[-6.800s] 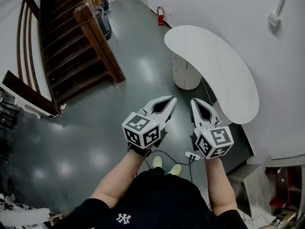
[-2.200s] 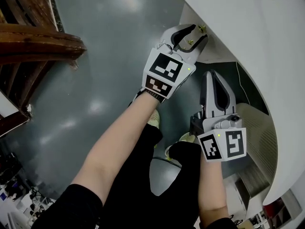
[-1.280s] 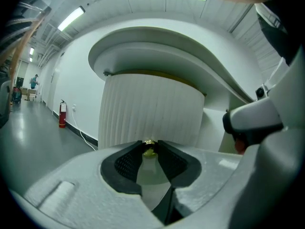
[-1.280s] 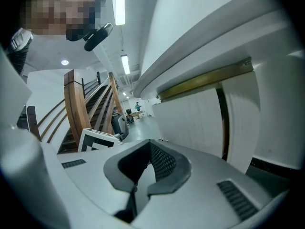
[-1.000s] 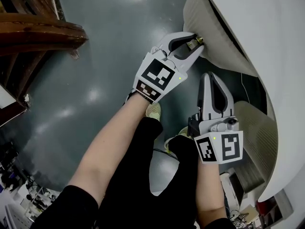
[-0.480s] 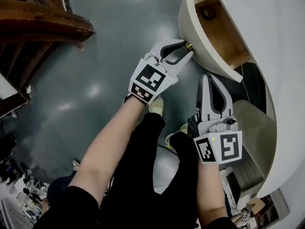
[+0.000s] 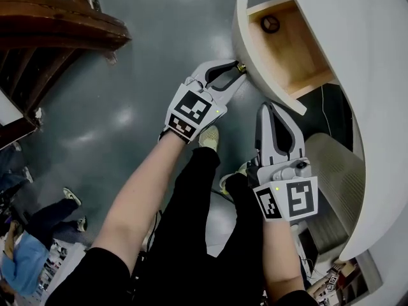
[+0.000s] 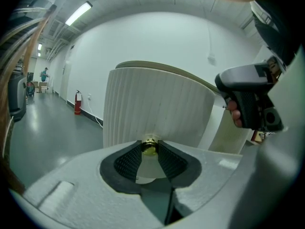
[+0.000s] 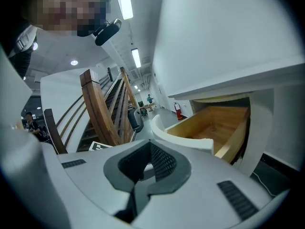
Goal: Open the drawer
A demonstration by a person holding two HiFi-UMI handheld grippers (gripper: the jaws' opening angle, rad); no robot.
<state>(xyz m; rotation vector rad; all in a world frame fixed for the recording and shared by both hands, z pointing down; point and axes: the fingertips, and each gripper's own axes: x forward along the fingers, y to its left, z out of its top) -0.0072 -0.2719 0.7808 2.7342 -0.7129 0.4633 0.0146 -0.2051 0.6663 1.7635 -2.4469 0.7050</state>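
- Left gripper: its jaws are clamped on the little brass knob, one dark pad on each side of it.
- That knob sits on the curved, ribbed white front of the drawer, which is pulled well out from under the white desk top.
- You can see right into the drawer's wooden box from the head view. There's a small dark ring-shaped thing lying near the back (can't tell what it is).
- Right gripper: its jaws are closed tip to tip with nothing in them. It's hanging just below the drawer's near corner and isn't touching it.
- Off to its right there's another ribbed cabinet under the desk.
- Further out there's a glossy grey floor, a wooden staircase at top left, and a red fire extinguisher down the hall.
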